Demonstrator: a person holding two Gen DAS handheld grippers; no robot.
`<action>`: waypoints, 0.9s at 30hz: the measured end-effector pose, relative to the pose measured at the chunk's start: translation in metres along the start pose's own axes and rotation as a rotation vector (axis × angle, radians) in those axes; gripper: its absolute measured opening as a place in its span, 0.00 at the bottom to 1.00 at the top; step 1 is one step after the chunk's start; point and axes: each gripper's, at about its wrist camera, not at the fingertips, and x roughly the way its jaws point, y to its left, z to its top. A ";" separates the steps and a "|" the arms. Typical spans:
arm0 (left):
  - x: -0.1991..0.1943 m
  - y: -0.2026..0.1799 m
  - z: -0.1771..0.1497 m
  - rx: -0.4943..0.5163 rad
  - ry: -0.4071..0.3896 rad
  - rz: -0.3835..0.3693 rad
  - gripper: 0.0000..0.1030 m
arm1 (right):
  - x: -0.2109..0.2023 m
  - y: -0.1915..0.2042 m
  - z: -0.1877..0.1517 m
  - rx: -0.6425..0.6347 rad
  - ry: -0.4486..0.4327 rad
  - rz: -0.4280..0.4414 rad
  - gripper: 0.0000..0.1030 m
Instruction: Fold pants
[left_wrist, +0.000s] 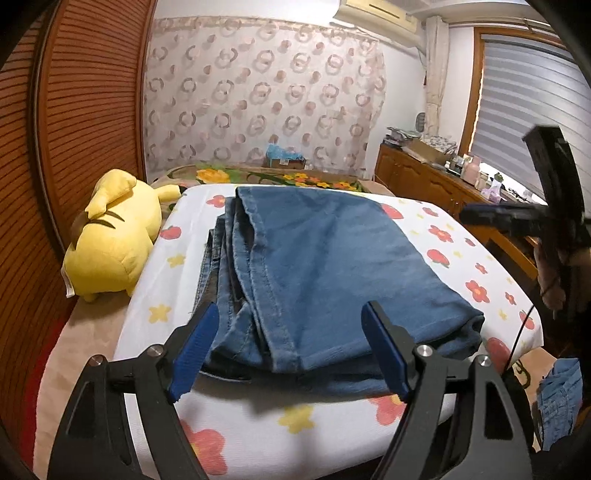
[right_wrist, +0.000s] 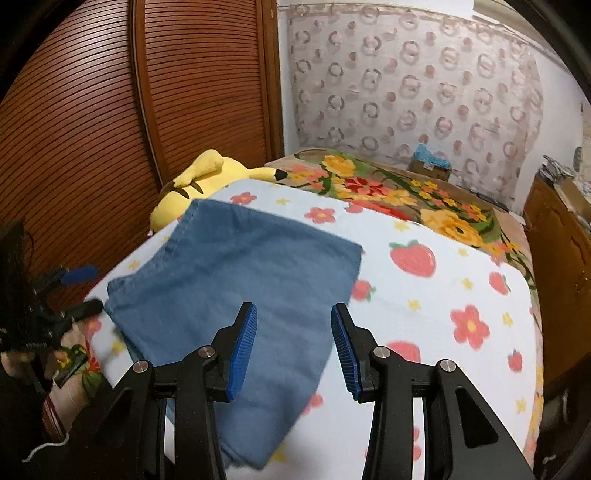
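Observation:
The blue denim pants (left_wrist: 314, 266) lie folded into a flat rectangle on the white flower-print blanket (left_wrist: 240, 432); layered edges show on the left side. They also show in the right wrist view (right_wrist: 236, 280). My left gripper (left_wrist: 290, 321) is open and empty, its blue pads just above the near edge of the pants. My right gripper (right_wrist: 293, 325) is open and empty above the pants' near right part. The right gripper also shows at the right of the left wrist view (left_wrist: 517, 218), and the left gripper at the left edge of the right wrist view (right_wrist: 79, 291).
A yellow plush toy (left_wrist: 110, 240) lies left of the blanket by the slatted wooden wardrobe (left_wrist: 81, 110). A floral bedspread (right_wrist: 406, 192) and a cardboard box (right_wrist: 430, 162) lie beyond. A wooden cabinet (left_wrist: 436, 181) with clutter stands at the right. More denim (left_wrist: 559, 402) hangs at the lower right.

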 end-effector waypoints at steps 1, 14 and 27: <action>0.001 -0.003 0.000 0.005 0.000 0.001 0.78 | 0.000 0.002 -0.004 0.002 0.000 -0.006 0.42; 0.016 -0.036 0.002 0.060 0.024 -0.024 0.78 | -0.002 0.002 -0.043 0.116 0.021 -0.020 0.42; 0.035 -0.054 -0.009 0.094 0.078 -0.032 0.78 | 0.003 0.011 -0.057 0.148 0.025 0.026 0.46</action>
